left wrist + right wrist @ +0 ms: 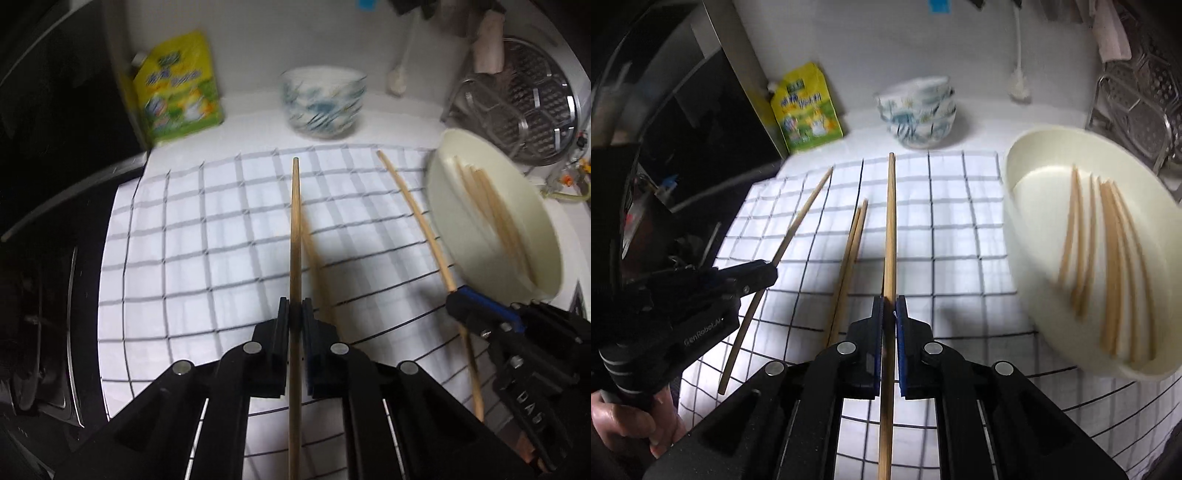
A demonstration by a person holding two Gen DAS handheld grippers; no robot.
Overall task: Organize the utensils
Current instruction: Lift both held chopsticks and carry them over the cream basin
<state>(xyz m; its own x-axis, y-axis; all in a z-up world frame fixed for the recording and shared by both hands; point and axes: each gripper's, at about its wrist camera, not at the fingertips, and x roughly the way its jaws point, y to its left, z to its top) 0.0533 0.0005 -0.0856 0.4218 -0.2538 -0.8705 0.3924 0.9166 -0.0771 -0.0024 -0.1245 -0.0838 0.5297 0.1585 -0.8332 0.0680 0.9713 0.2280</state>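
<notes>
My left gripper (294,314) is shut on a wooden chopstick (295,221) that points away over the checked cloth (184,240). In the right wrist view, my right gripper (889,306) is shut on its own chopstick (891,221). Each gripper shows in the other view: the right gripper (452,295) at right, the left gripper (772,273) at left, each with its stick held clear above the cloth. A pair of chopsticks (853,251) lies on the cloth between them. A cream bowl (1034,229) at right holds several chopsticks (1108,258).
A stack of patterned bowls (321,103) and a yellow pouch (177,88) stand at the back by the wall. A metal rack (532,99) sits behind the cream bowl (450,184). A black appliance (55,147) borders the cloth on the left.
</notes>
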